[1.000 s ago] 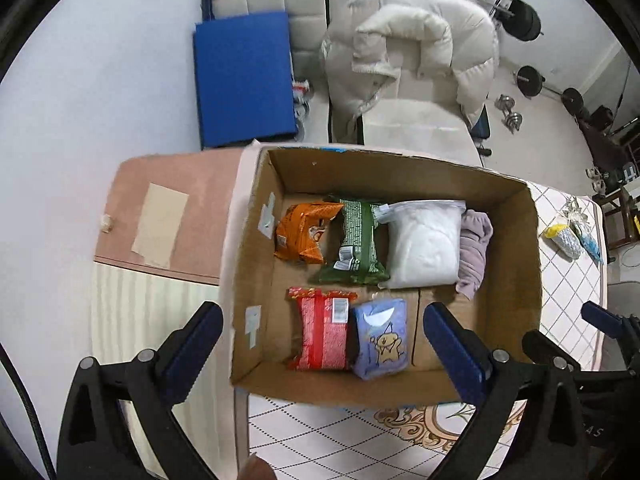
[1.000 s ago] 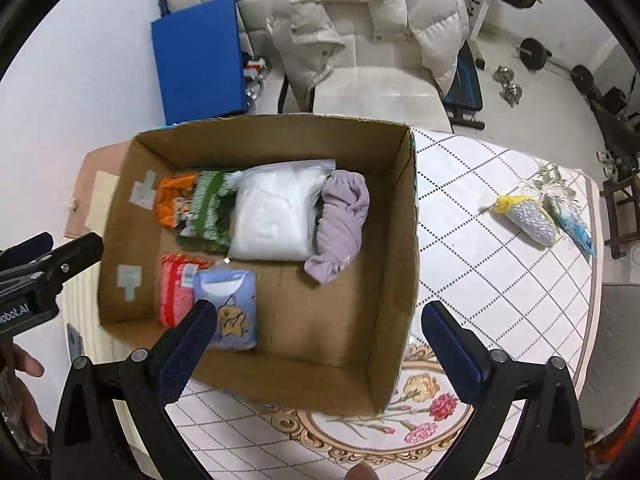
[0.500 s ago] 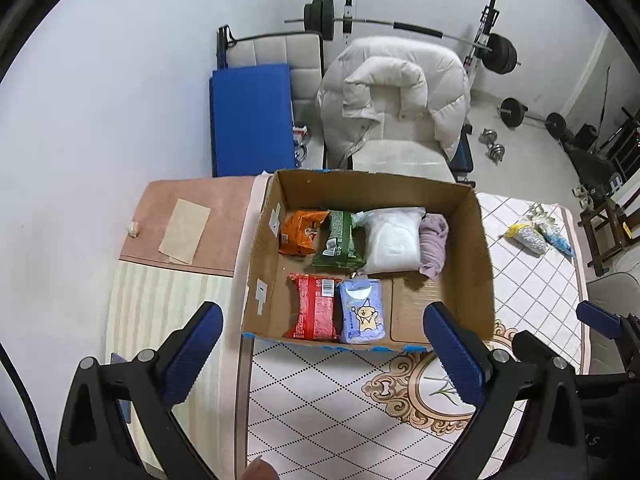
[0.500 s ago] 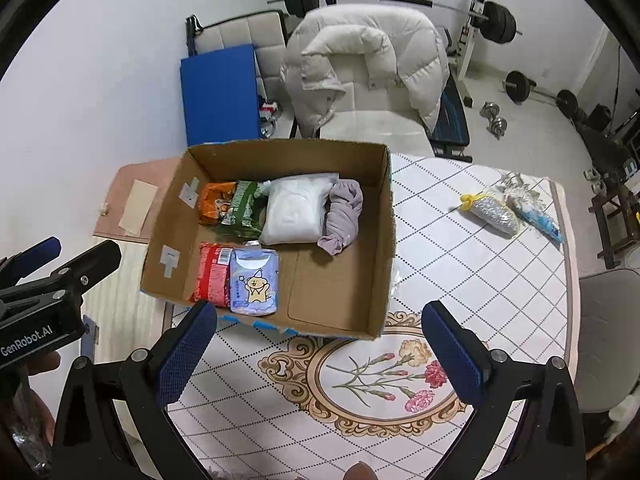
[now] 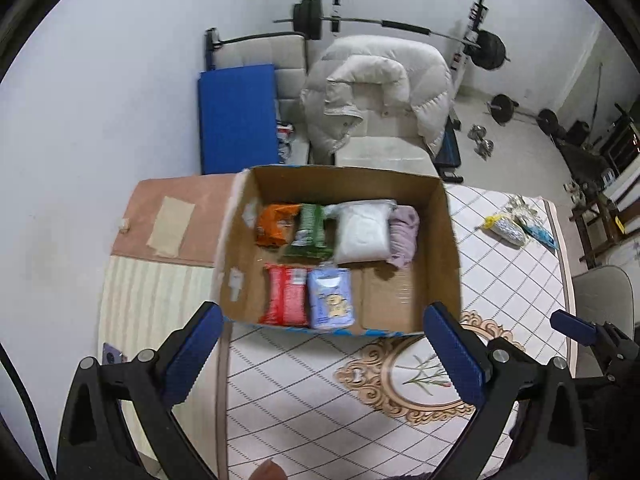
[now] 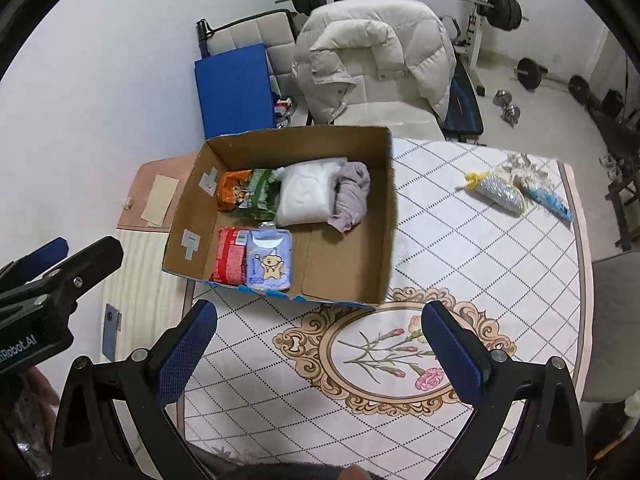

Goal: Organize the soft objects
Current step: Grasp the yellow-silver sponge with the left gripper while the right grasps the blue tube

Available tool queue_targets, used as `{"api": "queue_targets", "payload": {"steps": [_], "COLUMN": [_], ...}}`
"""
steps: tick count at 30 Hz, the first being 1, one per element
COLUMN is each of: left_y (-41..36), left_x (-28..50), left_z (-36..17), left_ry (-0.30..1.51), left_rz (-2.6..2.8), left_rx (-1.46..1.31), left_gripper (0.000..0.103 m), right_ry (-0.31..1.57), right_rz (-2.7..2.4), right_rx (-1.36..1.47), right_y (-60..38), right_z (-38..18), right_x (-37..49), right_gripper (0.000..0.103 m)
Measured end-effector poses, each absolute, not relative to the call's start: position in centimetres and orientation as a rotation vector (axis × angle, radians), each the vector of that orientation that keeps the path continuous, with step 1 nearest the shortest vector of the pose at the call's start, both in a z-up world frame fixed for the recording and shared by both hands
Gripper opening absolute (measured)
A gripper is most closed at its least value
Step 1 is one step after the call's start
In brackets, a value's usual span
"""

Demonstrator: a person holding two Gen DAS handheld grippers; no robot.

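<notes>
An open cardboard box (image 5: 450, 240) (image 6: 386, 216) stands on the patterned table. Inside lie an orange packet (image 5: 276, 224), a green packet (image 5: 310, 232), a white bag (image 5: 362, 232) (image 6: 306, 194), a mauve cloth (image 5: 404, 232) (image 6: 352, 194), a red packet (image 5: 286, 294) (image 6: 230, 254) and a pale blue tissue pack (image 5: 330, 296) (image 6: 268, 260). A silver-and-yellow pouch (image 5: 506, 230) (image 6: 498, 192) and a blue item (image 6: 550, 200) lie on the table's right side. My left gripper (image 5: 324, 356) and right gripper (image 6: 320, 350) are both open and empty, high above and in front of the box.
A chair with a white puffy jacket (image 6: 372, 56) stands behind the table. A blue mat (image 5: 238, 118) leans on the wall. A low pink and striped side surface (image 5: 160, 264) sits left of the table. Weights and a barbell rack (image 6: 496, 4) are at the back.
Both grippers have risen and pulled back from the box, which now looks smaller and farther away. Both stayed open and empty. The box contents have not moved.
</notes>
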State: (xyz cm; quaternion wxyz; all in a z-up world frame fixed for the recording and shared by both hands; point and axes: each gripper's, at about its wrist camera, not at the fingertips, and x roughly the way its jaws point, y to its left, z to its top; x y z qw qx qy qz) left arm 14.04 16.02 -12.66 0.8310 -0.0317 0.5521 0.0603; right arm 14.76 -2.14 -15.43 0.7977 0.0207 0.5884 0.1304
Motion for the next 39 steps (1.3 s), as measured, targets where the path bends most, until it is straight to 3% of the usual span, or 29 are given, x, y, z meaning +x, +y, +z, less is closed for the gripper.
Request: {"api": "queue_targets", "payload": {"steps": [9,15,16,18,20,27,31,32,33,39], "left_y": [2.8,-7.3,-8.5,-10.7,-12.7,-14.1,-14.3,-14.5,-14.7,-15.6], "left_x": [25.5,36.5,37.7,39.8,41.7,45.3,46.1,46.0,45.8,44.1], "left_z": [-17.7,-27.9,-29.5,-32.9,-36.4,-43.4,-44.0,-43.9,-43.6,-42.1], "left_ry": [1.329,1.593,1.629,1.703,1.775,1.890,1.891,1.887,1.882,1.802], "left_rz": [-0.070,-0.131,-0.130,-0.112,-0.088,0.050,0.103,0.096,0.082,0.018], "left_rx": [-0.199,-0.360,-0.387,-0.433,-0.464,-0.685,-0.608,-0.556,-0.506,-0.072], "left_gripper": [0.103,0.102,0.101,0.084,0.077,0.077,0.075,0.064,0.060,0.054], "right_ry": [1.290,1.348,1.367,1.401,1.447,1.585,1.613,1.606,1.600,1.656], "right_rz": [0.050,-0.052,-0.053,-0.046,-0.025,0.102,0.200,0.220,0.243,0.350], "right_rx": [0.085,0.066,0.043,-0.016,-0.078,-0.179,-0.262,-0.298,-0.339,-0.384], "right_y": [-18.4,-30.7,-32.3,-34.8,-36.4,-38.7,-38.0,-37.7,-37.4,-36.1], "right_z": [-16.6,-20.5,-21.6,-24.0,-26.5,-34.2,-36.6,-37.1,-37.5,-40.3], "right_x": [21.3,28.9,30.5,33.4,36.0,42.3,43.7,44.1,44.3,45.7], "right_gripper": [0.103,0.103,0.103,0.100,0.097,0.096,0.096,0.096,0.096,0.096]}}
